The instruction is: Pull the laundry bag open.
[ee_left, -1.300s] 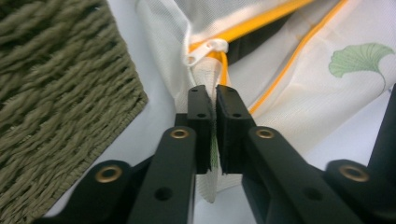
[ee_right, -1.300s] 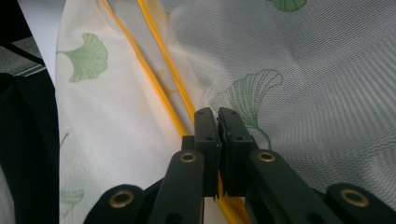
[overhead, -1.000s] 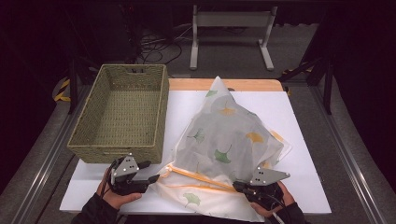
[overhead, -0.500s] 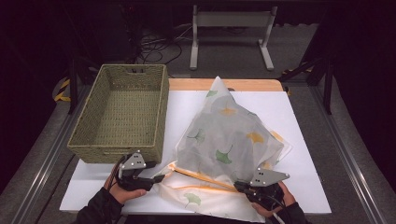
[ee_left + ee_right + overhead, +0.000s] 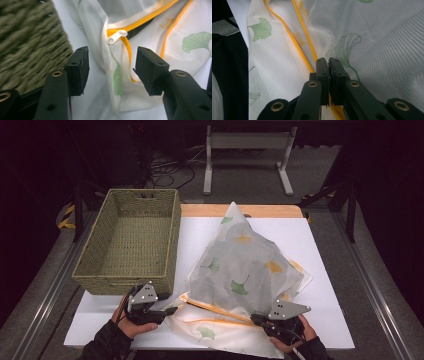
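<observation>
Two tools at the near edge of the white tabletop (image 5: 320,240). Mesh laundry bag (image 5: 245,270) lies beside the wicker basket (image 5: 131,240). Right tool (image 5: 260,320) pinches the bag's orange zipper edge (image 5: 308,51) — left tool (image 5: 111,67) spread wide, white zipper pull (image 5: 116,37) just beyond it.

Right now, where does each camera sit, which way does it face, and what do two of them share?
High view: above the person's side, looking forward and down on the table, wicker basket and mesh bag; both hands and the left claw show.
Left gripper view: rides the left claw, jaws apart, facing the zipper pull.
Right gripper view: rides the right claw, jaws shut on the bag's orange zipper edge.
All three share the bag.
</observation>
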`<move>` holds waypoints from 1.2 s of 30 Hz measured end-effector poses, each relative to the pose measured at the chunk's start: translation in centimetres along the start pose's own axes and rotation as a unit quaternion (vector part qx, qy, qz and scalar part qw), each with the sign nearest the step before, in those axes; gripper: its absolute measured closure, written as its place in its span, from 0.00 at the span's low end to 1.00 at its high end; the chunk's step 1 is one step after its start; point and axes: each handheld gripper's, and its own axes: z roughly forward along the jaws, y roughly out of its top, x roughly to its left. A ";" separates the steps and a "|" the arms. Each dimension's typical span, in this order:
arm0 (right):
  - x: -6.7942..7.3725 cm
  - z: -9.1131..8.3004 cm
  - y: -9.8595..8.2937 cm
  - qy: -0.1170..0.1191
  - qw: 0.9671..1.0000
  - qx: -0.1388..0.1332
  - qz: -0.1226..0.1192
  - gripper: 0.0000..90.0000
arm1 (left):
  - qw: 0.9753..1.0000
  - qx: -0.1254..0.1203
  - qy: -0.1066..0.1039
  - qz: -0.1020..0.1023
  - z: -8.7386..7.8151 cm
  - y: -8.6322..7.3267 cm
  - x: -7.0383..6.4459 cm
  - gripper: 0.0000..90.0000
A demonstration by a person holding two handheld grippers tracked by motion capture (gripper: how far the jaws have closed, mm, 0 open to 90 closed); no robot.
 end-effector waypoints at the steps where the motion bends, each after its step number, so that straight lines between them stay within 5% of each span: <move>1: 0.0 0.0 0.0 0.000 1.000 -0.001 -0.001 0.97 | 1.000 0.001 0.004 -0.001 0.0 -0.1 0.0 0.52; 6: 0.1 0.0 0.0 -0.001 1.000 0.000 -0.001 0.97 | 1.000 0.024 0.007 0.003 1.2 0.0 0.2 0.63; 15: 0.0 0.2 0.0 -0.003 1.000 0.000 0.002 0.96 | 0.999 0.050 0.007 0.015 3.1 0.6 0.1 0.60; 20: -0.2 0.4 -0.1 -0.003 1.000 -0.001 0.003 0.96 | 0.998 0.057 0.008 0.023 3.7 0.9 0.0 0.78; 24: -0.2 0.7 0.0 -0.002 1.000 -0.001 0.004 0.95 | 0.998 0.056 0.014 0.022 3.5 0.9 0.2 0.97; 36: -0.6 2.7 0.0 -0.019 0.999 0.026 0.001 0.96 | 0.999 0.031 0.039 -0.004 1.4 0.2 1.2 0.98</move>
